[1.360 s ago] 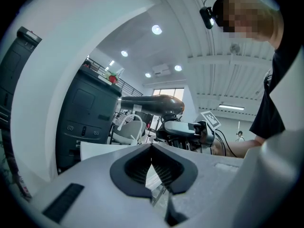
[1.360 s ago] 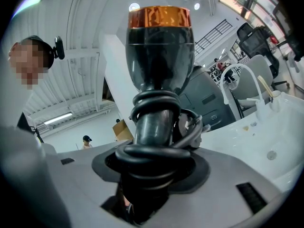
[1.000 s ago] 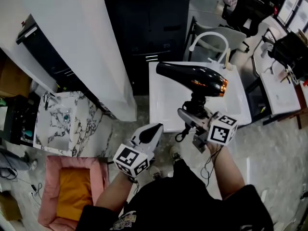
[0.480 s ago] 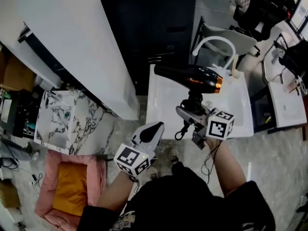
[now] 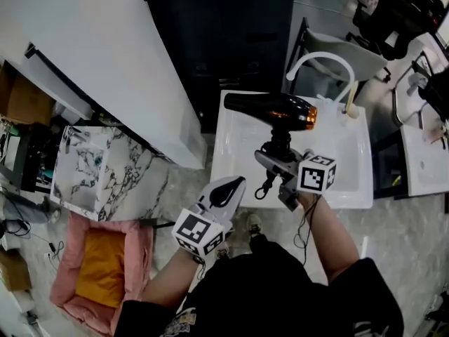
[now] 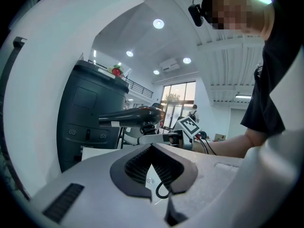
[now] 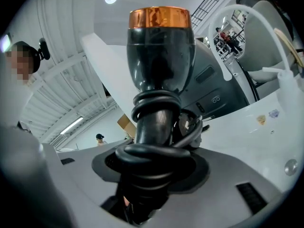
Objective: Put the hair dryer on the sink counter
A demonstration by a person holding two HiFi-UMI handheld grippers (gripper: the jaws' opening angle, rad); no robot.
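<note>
The white bench [image 5: 226, 161] holds a shallow basin, and a curved white faucet [image 5: 317, 60] rises from its far rim. A pink cushion [image 5: 105, 269] with an orange middle lies on the speckled floor [image 5: 400, 244].

A tall dark cabinet [image 5: 224, 41] stands beside a white wall panel [image 5: 98, 55]. On the pale speckled floor [image 5: 407, 244] sit a marble-patterned basin [image 5: 140, 167] and a pink cushion [image 5: 145, 258] with an orange centre. Round ceiling lights [image 6: 158, 23] glow, and a window [image 6: 178, 96] shows beyond.
</note>
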